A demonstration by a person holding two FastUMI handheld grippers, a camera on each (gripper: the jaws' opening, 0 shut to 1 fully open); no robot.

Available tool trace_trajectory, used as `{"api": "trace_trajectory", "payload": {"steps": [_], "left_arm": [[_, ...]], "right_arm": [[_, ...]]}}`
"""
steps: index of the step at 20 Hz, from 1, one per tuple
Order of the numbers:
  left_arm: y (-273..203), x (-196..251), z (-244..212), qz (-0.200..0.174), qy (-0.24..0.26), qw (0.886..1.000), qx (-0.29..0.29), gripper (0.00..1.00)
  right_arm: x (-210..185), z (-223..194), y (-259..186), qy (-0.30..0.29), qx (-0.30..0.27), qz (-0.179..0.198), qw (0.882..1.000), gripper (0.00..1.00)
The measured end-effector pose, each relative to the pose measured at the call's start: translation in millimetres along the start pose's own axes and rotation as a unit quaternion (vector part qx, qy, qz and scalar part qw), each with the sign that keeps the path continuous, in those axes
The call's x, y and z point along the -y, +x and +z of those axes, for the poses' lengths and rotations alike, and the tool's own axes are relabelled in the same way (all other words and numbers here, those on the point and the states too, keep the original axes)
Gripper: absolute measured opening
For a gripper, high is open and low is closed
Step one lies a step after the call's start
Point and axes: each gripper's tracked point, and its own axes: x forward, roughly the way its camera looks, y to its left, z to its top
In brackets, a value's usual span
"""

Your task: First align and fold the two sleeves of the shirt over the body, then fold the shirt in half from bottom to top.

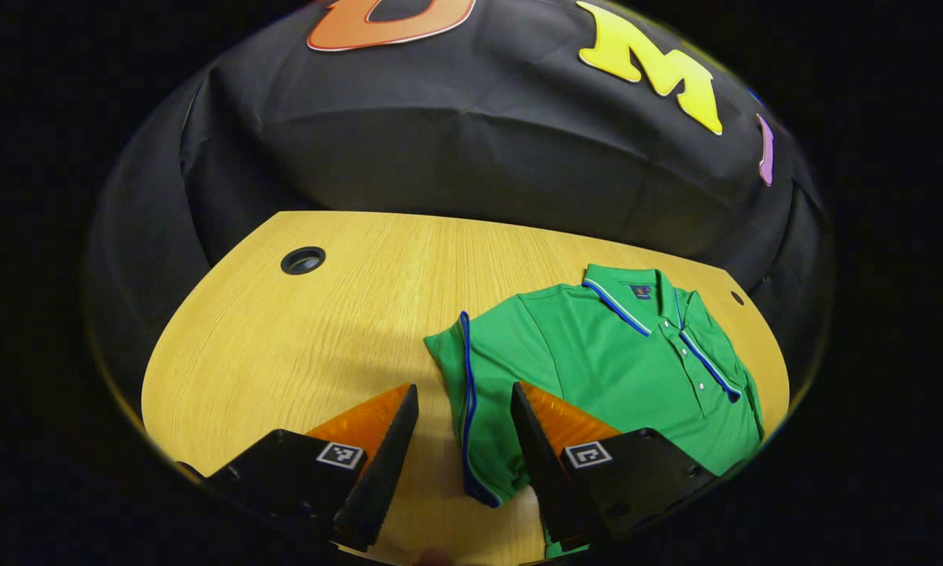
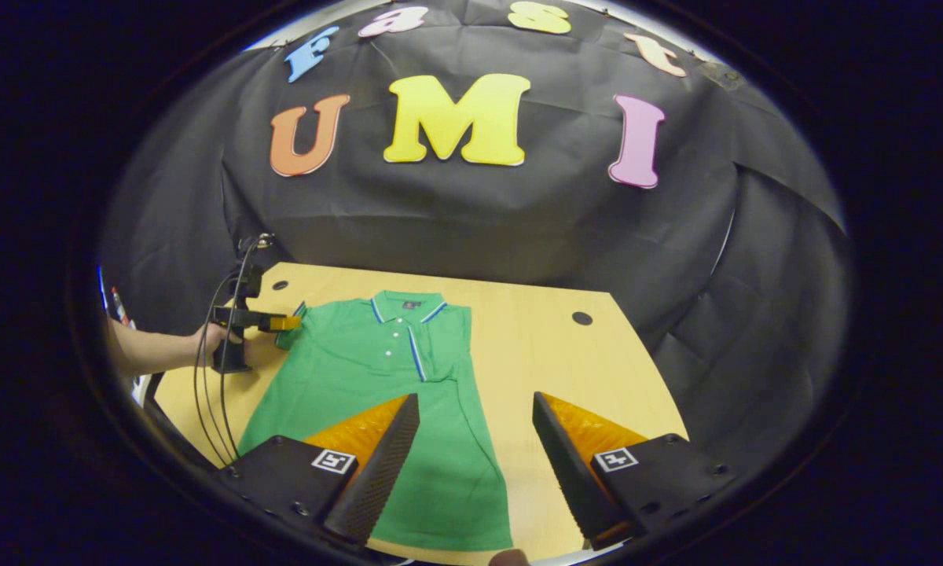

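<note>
Green shirt (image 2: 377, 377), blue-white trim

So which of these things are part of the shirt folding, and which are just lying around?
Part of the job: shirt, left gripper, right gripper, table.
Just there: cables trailing from the left gripper, holes in the table.

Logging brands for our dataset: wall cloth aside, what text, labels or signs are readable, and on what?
Neck label in the shirt collar: too small to read.
Square markers on the left gripper and right gripper: coded patterns, no words.
No other text.
</note>
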Motion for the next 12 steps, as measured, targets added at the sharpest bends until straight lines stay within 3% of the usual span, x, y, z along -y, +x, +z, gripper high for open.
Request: {"api": "trace_trajectory", "payload": {"steps": [2,3,4,5,11,12], "left_arm": [[2.6,1.5,-8.8,0.015,0.009,1.0,-0.018,0.68],[4.5,-3.1,-6.9,0.024,0.021,0.999,-0.016,0.57],[5.7,-7.9,-6.8,0.04,0.022,0.999,-0.013,0.59],[4.7,-8.1,-4.1,0.04,0.017,0.999,-0.009,0.14],[-3.0,-6.0,0.0,0.031,0.0,0.999,-0.007,0.0],[-6.7,-4.9,5.0,0.034,-0.003,0.999,-0.002,0.03]], "right_arm": [[9.8,-4.0,1.4,0.001,0.0,-0.012,1.0,0.94],[12.1,-6.0,2.2,0.006,0.0,-0.015,1.0,0.94],[13.1,-9.4,2.3,0.013,-0.003,-0.016,1.0,0.92],[13.8,-14.8,2.5,0.019,-0.007,-0.015,1.0,0.92],[22.7,-25.0,4.0,0.033,-0.007,-0.015,0.999,0.92],[23.9,-24.7,3.9,0.035,-0.006,-0.016,0.999,0.92]]}}
